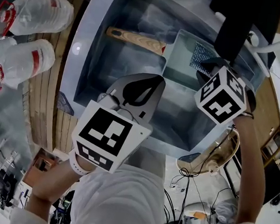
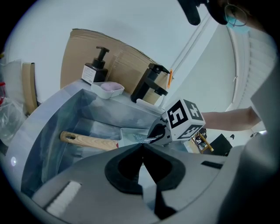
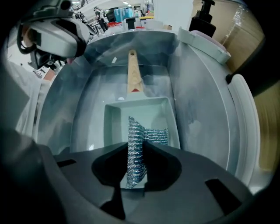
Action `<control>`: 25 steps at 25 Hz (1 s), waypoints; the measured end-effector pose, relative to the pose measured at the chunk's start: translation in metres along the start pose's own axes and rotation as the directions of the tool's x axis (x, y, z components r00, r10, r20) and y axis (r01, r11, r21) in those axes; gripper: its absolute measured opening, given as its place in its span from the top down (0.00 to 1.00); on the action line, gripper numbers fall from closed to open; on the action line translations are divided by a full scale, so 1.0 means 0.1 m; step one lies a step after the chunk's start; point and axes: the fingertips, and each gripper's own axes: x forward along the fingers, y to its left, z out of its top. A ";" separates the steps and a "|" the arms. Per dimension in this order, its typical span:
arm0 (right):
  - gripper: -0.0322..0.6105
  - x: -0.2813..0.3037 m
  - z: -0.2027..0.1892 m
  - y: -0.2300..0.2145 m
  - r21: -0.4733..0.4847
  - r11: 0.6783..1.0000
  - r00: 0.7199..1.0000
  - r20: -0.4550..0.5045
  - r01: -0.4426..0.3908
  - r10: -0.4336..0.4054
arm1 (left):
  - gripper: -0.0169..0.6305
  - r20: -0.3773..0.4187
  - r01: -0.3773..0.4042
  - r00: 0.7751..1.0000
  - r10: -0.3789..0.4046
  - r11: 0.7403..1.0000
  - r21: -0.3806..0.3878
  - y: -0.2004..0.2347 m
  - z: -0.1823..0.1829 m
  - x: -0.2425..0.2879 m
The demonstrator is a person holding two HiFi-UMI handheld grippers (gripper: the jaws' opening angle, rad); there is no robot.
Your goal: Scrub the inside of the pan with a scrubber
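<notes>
A pale rectangular pan (image 1: 176,68) with a wooden handle (image 1: 135,39) lies in the sink. My right gripper (image 1: 208,67) hovers over the pan's far end, shut on a silver mesh scrubber (image 1: 200,55). In the right gripper view the scrubber (image 3: 135,151) stands pinched between the jaws and hangs down into the pan (image 3: 114,120); I cannot tell whether it touches the bottom. My left gripper (image 1: 145,85) is shut with nothing in it, held above the sink's near side, apart from the pan. In the left gripper view, the tips (image 2: 142,146) meet, with the handle (image 2: 87,141) beyond.
The steel sink (image 1: 98,60) has steep walls around the pan. A black faucet (image 2: 151,83), a soap dispenser (image 2: 94,68) and a small dish (image 2: 107,89) stand at its back rim. Two plastic bottles (image 1: 34,12) lie on the wooden counter to the left.
</notes>
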 end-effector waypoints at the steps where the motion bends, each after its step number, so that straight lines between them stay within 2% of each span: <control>1: 0.85 -0.01 -0.06 0.00 0.026 1.000 1.000 -0.001 -0.010 0.010 | 0.97 0.000 0.002 1.000 -0.002 1.000 0.000 -0.01 0.00 0.00; 5: 0.85 -0.03 -0.15 -0.02 0.134 0.989 0.998 0.041 -0.060 0.055 | 0.97 -0.001 0.006 1.000 -0.006 1.000 0.003 -0.03 -0.02 -0.02; 8: 0.85 -0.02 -0.13 0.00 0.146 0.985 0.995 0.055 -0.092 0.085 | 0.97 0.000 0.007 1.000 -0.007 1.000 0.002 -0.05 -0.03 -0.03; 11: 0.85 -0.01 -0.08 0.14 0.129 0.977 0.984 0.066 -0.170 0.163 | 0.97 0.001 0.007 1.000 -0.007 1.000 0.002 -0.07 -0.03 -0.04; 17: 0.85 -0.06 -0.13 0.67 0.077 0.925 0.928 0.070 -0.371 0.366 | 0.97 0.000 0.008 1.000 -0.008 1.000 0.000 -0.08 -0.06 -0.04; 22: 0.85 -0.18 -0.17 0.75 0.094 0.886 0.888 0.127 -0.453 0.441 | 0.97 0.008 0.005 1.000 -0.005 1.000 0.000 -0.09 -0.05 -0.06; 25: 0.85 -0.32 -0.13 0.71 0.125 0.854 0.856 0.197 -0.505 0.478 | 0.97 0.007 0.007 1.000 -0.007 1.000 -0.001 -0.09 -0.05 -0.06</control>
